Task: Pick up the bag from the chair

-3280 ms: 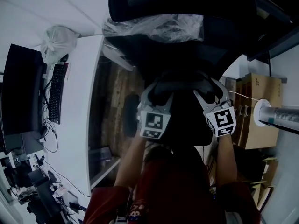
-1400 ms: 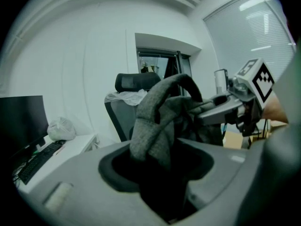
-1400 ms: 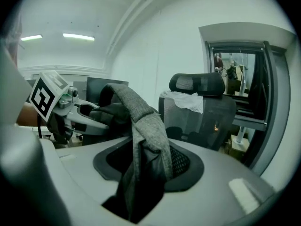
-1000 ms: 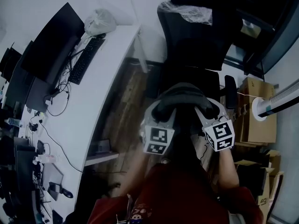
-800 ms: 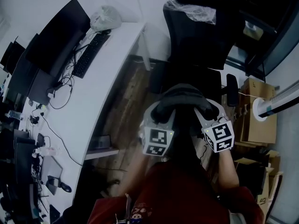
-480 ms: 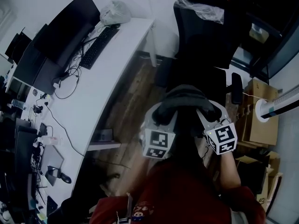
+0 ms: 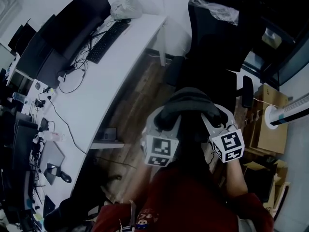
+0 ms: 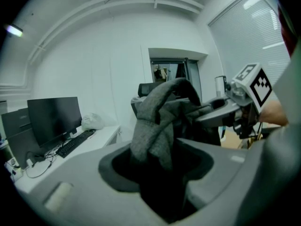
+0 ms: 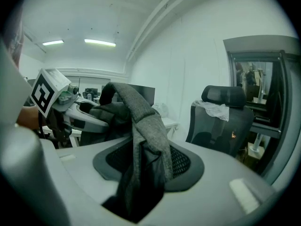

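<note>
- Left claw point(image 7: 163, 121) and right claw point(image 7: 214, 117) each clench the bag point(image 7: 188, 100), its long axis from 9 to 3.
- Chair point(image 7: 212, 42) stands apart at 12.

Dim, bluish head view, fisheye bending at edges, bright ceiling tubes point(image 9: 99, 43), blurred foreground.

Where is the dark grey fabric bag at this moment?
Head view, centre: the bag hangs gripped by the left gripper and right gripper, near the black office chair.
</note>
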Demonstrator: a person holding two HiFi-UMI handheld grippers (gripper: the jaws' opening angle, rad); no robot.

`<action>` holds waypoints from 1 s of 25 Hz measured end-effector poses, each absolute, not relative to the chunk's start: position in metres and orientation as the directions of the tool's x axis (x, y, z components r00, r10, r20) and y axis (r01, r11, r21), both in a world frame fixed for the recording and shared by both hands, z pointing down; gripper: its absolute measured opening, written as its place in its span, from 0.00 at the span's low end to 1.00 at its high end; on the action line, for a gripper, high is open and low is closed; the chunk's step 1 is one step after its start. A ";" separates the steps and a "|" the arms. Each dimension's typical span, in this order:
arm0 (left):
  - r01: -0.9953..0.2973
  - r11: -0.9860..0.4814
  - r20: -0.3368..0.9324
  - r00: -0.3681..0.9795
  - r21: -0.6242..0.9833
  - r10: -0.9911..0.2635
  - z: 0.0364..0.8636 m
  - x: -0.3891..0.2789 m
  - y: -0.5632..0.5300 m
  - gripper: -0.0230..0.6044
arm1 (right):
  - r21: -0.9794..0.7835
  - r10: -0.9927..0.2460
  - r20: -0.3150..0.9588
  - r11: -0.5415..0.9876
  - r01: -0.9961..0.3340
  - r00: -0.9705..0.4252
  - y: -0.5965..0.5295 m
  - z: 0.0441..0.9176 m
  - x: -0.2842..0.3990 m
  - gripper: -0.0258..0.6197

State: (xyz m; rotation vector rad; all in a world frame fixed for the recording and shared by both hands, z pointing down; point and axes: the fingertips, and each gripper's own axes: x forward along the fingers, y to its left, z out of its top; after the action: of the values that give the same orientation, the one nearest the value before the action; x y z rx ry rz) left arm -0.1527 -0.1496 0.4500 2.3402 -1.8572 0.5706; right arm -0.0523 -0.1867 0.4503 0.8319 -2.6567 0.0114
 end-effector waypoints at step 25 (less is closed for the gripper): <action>-0.970 -0.207 0.334 0.156 -0.125 -0.930 0.438 -0.176 -0.128 0.37 | 0.139 -0.524 0.336 0.849 -0.509 -0.783 -0.168 0.439 -0.078 0.32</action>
State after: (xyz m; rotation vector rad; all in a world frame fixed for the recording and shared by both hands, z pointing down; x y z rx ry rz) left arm -0.1756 -0.1281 0.4383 2.2948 -1.8980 0.5188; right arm -0.0781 -0.1683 0.4386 0.7720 -2.6618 -0.0574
